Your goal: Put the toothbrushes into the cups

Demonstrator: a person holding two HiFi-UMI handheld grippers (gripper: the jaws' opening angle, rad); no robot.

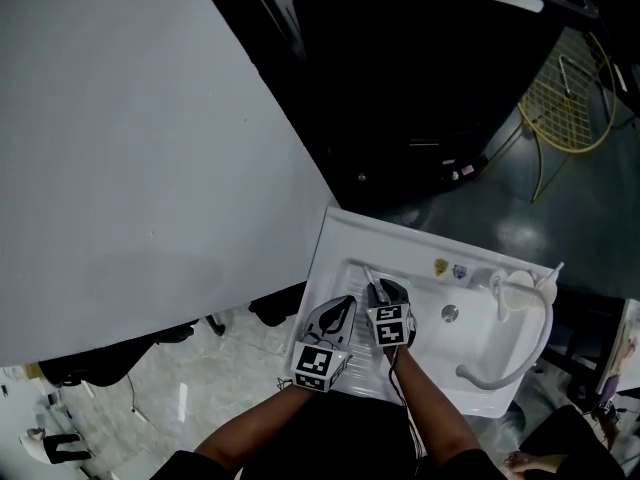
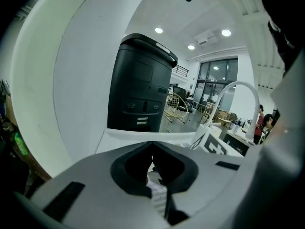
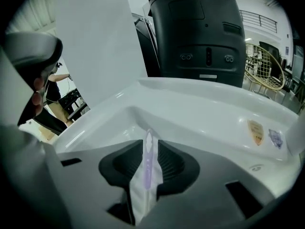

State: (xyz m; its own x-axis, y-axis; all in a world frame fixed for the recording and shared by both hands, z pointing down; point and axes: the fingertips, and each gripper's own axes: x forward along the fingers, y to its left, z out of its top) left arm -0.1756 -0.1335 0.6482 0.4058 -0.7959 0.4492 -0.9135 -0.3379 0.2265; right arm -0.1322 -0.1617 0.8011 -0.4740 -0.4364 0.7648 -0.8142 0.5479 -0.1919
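Observation:
My right gripper point(image 1: 384, 292) hangs over the left end of a white sink point(image 1: 340, 236), shut on a white and purple toothbrush point(image 3: 147, 162). The brush stands up between the jaws, and its tip point(image 1: 367, 275) pokes out past them. Just to its left, my left gripper point(image 1: 343, 306) is shut with nothing seen in it. In the left gripper view its jaws point(image 2: 152, 146) meet at the tip and the sink's ribbed surface shows through the gap. A pale cup point(image 1: 517, 291) with a white stick in it sits by the faucet, at the sink's right end.
A white curved faucet point(image 1: 503, 370) arches over the basin's right side. Two small stickers point(image 3: 255, 130) mark the sink's back ledge near the drain point(image 1: 450, 313). A tall black machine point(image 3: 200, 32) stands behind the sink, a grey wall panel point(image 1: 130, 148) to the left, and a yellow wire chair point(image 1: 570, 108) further back.

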